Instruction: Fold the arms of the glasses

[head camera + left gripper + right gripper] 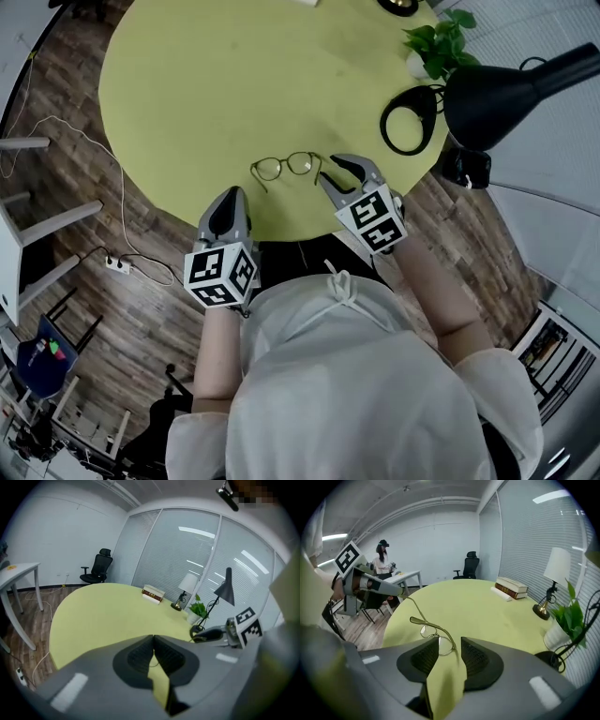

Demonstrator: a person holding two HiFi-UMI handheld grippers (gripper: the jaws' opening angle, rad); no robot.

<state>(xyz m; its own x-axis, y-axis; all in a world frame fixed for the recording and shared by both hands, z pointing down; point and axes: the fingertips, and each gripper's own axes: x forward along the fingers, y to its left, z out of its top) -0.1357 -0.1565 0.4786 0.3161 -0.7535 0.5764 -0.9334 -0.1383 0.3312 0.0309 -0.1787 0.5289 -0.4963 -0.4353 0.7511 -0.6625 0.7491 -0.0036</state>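
Note:
Thin-rimmed glasses lie on the round yellow-green table near its front edge, with both arms spread out. In the right gripper view the glasses sit just ahead of my right gripper, which is open with nothing between its pads. One arm of the glasses reaches toward the left gripper. From the head view, the right gripper is just right of the glasses, and the left gripper hovers over the table edge below and left of them. The left gripper is shut and empty.
A black desk lamp with a ring base and a potted plant stand at the table's right. Books and a small shaded lamp sit at the far side. A person stands by a white desk beyond.

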